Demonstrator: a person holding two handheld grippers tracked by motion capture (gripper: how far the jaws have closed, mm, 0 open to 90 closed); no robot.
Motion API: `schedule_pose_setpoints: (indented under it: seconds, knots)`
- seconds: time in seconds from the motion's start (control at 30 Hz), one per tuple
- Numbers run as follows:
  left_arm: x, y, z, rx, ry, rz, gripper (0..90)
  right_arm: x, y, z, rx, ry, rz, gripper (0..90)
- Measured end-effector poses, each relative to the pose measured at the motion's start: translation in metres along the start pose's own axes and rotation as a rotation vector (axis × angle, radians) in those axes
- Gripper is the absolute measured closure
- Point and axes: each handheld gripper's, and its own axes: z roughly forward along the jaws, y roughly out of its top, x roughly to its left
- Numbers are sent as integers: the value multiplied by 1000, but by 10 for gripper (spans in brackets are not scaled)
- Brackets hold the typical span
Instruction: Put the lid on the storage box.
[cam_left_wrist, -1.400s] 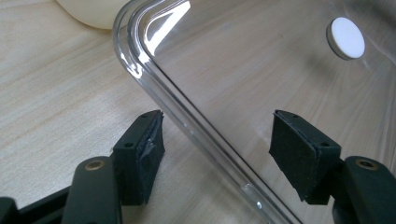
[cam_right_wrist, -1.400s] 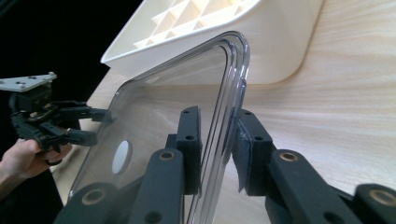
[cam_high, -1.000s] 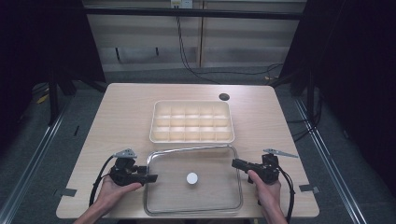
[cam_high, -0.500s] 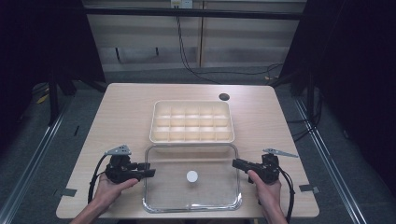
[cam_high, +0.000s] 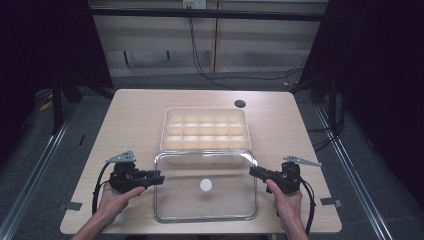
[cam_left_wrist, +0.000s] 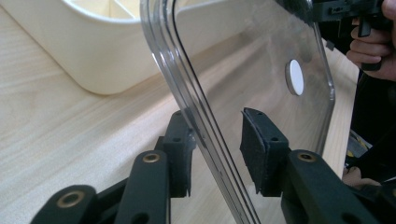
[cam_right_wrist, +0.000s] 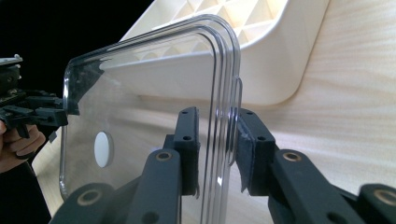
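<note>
A clear plastic lid (cam_high: 220, 205) with a white round disc (cam_high: 205, 185) at its middle lies near the table's front, its far edge against a cream compartment tray (cam_high: 205, 112). My left gripper (cam_high: 161, 178) is open around the lid's left edge. In the left gripper view the lid (cam_left_wrist: 261, 60) rests against one pad (cam_left_wrist: 180, 154), and the other pad stands clear of it. My right gripper (cam_high: 251, 171) is at the lid's right edge. In the right gripper view its jaws (cam_right_wrist: 217, 114) are shut on the lid's rim (cam_right_wrist: 224, 70) at a small tab.
The tray's several compartments (cam_high: 206, 130) look empty. A small dark round hole (cam_high: 240, 104) sits in the wooden table (cam_high: 130, 125) behind the tray. Bare wood lies left and right of the tray. Dark floor and cables surround the table.
My left gripper drew back a little to the left and now sits at the lid's left edge. The lid has shifted slightly towards the tray. The right gripper has hardly moved.
</note>
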Motion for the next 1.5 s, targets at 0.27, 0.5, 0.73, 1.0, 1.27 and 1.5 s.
schedule_pose_setpoints:
  seconds: [0.27,0.5,0.73,1.0,1.27,1.5]
  knots:
    - [-2,4,-7,-33,7,31,680,6,8,-2,-26,9,-7,734]
    - [-7,11,-13,-58,17,52,698,11,14,-3,-36,1,-38,733]
    - [-10,15,-23,-92,23,56,733,20,20,-5,-44,-1,-74,731]
    - [-10,21,-29,-116,27,67,739,25,28,-3,-55,-1,-84,729]
    - [-13,27,-32,-122,53,80,731,30,34,-3,-70,-1,-98,729]
    - [-14,35,-34,-134,59,90,732,30,39,-6,-89,6,-100,730]
